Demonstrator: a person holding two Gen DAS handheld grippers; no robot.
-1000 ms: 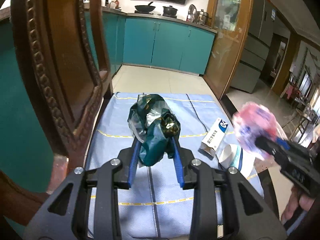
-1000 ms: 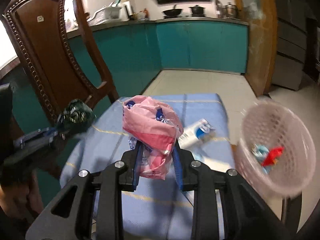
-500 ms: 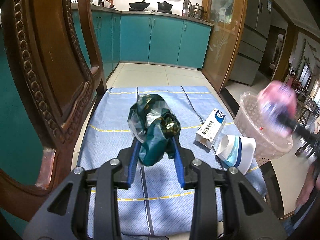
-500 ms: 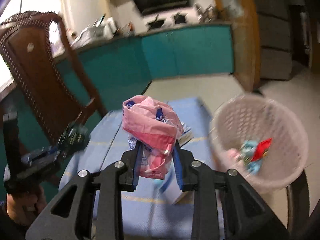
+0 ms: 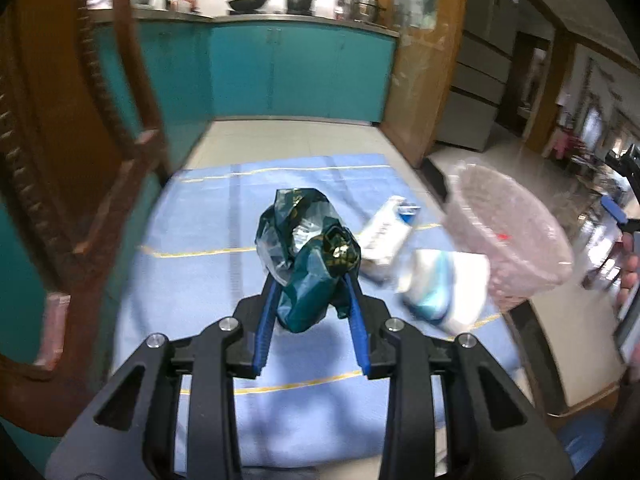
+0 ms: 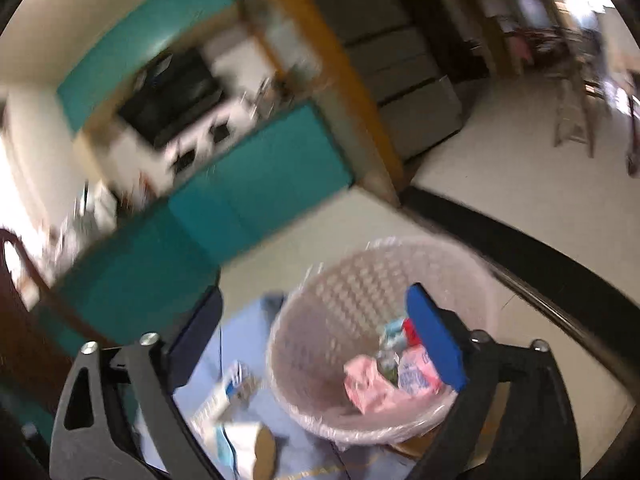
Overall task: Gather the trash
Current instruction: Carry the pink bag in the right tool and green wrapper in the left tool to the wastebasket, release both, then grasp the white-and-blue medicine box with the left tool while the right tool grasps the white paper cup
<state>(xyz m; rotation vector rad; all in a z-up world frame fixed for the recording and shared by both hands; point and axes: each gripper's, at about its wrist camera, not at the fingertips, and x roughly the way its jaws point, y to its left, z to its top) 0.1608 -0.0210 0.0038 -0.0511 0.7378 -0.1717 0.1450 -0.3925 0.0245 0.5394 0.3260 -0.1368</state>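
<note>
Listing the trash and tools as they stand around the pink mesh basket point(image 6: 384, 320), taken as the landmark.

Item: left gripper point(image 5: 312, 300). Blue pads clamped on a crumpled dark green wrapper point(image 5: 308, 264) with clear film and gold print, held above the blue tablecloth point(image 5: 200, 240), well to the left of the basket in the left wrist view.

Item: right gripper point(image 6: 316, 340). Jaws have just been opening and now stand wide apart, nothing between the pads; the basket's mouth shows through the gap below them. One blue pad overlaps the basket's right rim in the right wrist view (whether it touches cannot be told).

Item: pink wrapper point(image 6: 372, 388). Lying loose inside the basket near its front wall, beside a pink-and-blue printed packet point(image 6: 416, 372) and smaller blue and red scraps deeper in.

Item: basket (lined with a clear bag). Stands at the right edge of the tablecloth.

Item: white box with blue print point(image 5: 386, 236). Flat on the tablecloth, just left of the basket.

Item: white and blue paper cup point(image 5: 440, 288), on its side, near the basket's foot and just nearer the camera than the box (blurred in both views).

Item: carved wooden chair point(image 5: 80, 160). At the far left of the tablecloth, well apart from the basket.

Item: a person's fingers point(image 5: 628, 268), at the right margin beyond the basket, on the right tool's handle.
</note>
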